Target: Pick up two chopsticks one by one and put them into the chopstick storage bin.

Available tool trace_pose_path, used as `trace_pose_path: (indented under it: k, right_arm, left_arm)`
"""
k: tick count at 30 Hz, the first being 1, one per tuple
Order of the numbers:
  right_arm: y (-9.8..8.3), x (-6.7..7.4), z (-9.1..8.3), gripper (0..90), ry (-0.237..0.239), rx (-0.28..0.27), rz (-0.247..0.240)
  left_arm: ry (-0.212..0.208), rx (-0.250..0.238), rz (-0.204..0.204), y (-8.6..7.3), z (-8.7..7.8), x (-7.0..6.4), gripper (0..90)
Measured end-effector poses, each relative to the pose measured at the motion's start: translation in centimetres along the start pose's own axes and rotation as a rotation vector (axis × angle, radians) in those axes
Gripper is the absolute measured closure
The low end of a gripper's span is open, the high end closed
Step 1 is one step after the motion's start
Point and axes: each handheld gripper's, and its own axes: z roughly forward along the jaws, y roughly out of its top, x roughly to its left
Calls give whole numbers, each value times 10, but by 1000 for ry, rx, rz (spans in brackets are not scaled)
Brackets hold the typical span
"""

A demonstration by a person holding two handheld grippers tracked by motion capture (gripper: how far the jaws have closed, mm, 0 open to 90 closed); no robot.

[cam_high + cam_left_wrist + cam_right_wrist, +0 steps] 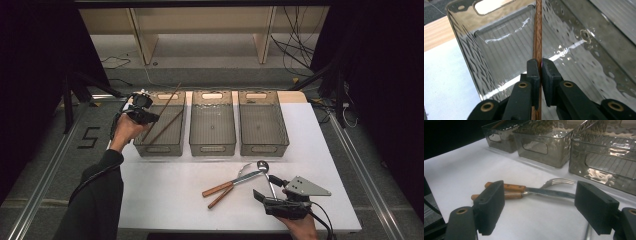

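Left gripper view: left gripper (538, 71) clamps thin, stiff, light chopstick (537, 37) mid-shaft; slippery. Right gripper (540, 207) released.

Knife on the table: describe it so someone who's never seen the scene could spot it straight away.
On the white table, look in front of the three smoky bins, near the right gripper. Three utensils lie there in a heap. The knife has a wooden handle and a flat steel blade, lying across the fork; the all-metal spoon has a round bowl.
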Motion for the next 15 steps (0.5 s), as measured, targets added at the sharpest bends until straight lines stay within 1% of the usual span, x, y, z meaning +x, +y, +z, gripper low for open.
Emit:
trace_pose_path:
  k: [2,4,5,7,9,13,15]
  right_arm:
    - [0,0,0,249,0,0,1]
    - [0,-1,0,249,0,1,0]
    - [0,0,0,249,0,0,0]
    - [0,0,0,249,0,0,0]
    - [0,0,0,249,0,0,0]
    - [0,0,0,249,0,1,1]
    - [0,0,1,249,1,2,-2]
  left_arm:
    - [-3,6,0,-2,1,1,844]
    - [-4,7,-10,-3,3,1,844]
    - [-8,13,-6,-4,3,1,844]
    - [-11,10,-12,-6,4,1,844]
    - [-9,19,-5,-8,5,1,843]
    - [-16,37,-11,-12,5,1,842]
    - [-24,38,-23,-13,6,1,840]
